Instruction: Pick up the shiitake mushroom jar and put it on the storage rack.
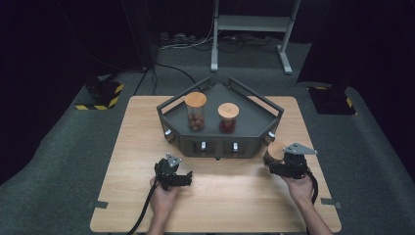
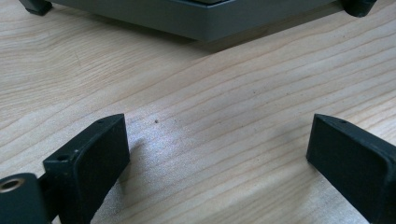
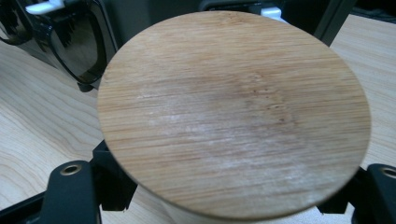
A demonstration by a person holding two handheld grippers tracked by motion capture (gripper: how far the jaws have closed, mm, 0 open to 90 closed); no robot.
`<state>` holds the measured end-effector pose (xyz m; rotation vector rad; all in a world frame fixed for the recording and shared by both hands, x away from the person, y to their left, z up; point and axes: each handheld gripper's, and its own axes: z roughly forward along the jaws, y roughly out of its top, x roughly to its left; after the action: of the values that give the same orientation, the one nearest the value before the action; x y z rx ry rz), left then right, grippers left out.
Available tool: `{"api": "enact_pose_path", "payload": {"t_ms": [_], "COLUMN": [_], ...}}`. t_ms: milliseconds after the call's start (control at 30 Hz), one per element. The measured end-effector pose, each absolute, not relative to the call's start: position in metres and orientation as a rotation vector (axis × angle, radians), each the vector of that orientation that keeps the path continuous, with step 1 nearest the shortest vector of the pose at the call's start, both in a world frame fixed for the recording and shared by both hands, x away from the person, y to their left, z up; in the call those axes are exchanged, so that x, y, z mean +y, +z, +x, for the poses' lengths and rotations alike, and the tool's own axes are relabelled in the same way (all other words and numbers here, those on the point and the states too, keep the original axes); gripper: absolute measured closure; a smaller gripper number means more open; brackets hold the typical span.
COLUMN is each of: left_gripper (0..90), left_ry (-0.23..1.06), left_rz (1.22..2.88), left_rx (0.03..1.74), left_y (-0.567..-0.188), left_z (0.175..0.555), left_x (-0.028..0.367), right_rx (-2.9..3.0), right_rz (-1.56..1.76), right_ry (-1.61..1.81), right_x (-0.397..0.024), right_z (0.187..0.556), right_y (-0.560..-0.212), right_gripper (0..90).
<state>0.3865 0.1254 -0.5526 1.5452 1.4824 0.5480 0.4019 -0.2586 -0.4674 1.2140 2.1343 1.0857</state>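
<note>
The right tongs (image 1: pixel 275 164) are pinching a jar with a round wooden lid (image 3: pixel 233 112), held at the right near corner of the grey tray (image 1: pixel 215 139) on the tabletop (image 1: pixel 230 196), while the left tongs (image 1: pixel 188 177) rest spread with nothing between them. The jar looks rigid, probably glass under the lid, so smooth-sided, breakable and perhaps weighty if filled. I would take it on the body just below the lid, as here, since gripping the lid alone could pull it loose; two more jars (image 1: pixel 195 111) stand in the tray.
</note>
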Motion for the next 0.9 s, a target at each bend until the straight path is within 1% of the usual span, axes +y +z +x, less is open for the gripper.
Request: {"api": "enact_pose_path", "payload": {"t_ms": [900], "left_gripper": [5.9], "left_ry": [0.548], "left_rz": [1.544], "left_rx": [1.483], "left_y": [-0.553], "left_z": [0.386], "left_x": [0.125], "right_rx": [2.168], "right_rz": [1.191], "right_ry": [1.114], "right_x": [-0.258], "right_z": [0.404], "right_y": [-0.444], "right_gripper": [25.2]}}
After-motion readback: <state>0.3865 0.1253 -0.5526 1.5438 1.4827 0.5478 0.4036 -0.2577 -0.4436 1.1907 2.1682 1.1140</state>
